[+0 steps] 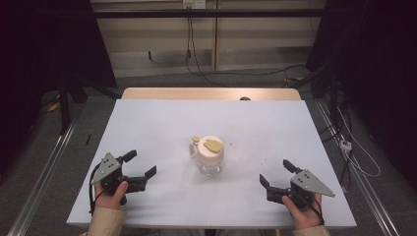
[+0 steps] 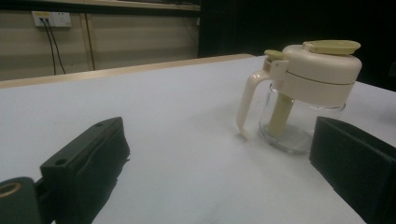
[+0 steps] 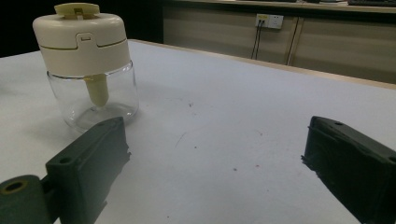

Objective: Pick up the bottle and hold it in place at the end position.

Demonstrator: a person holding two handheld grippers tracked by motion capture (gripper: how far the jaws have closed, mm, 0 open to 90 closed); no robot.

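A small glass jar with a cream lid and a curved cream handle (image 1: 210,155) stands upright in the middle of the white table (image 1: 147,123). My left gripper (image 1: 139,163) rests near the front left, open, jaws pointing toward the jar with nothing between them. In the left gripper view the jar (image 2: 303,93) stands ahead to the right, its handle (image 2: 247,105) facing left. My right gripper (image 1: 275,172) sits at the front right, open and holding nothing. The right gripper view has the jar (image 3: 88,70) ahead at the upper left.
The table's wooden far edge (image 1: 211,93) borders a floor with cables (image 1: 236,73). A wall socket (image 3: 270,20) with plugged leads is on the back wall. Metal rails (image 1: 44,167) run along both sides of the table.
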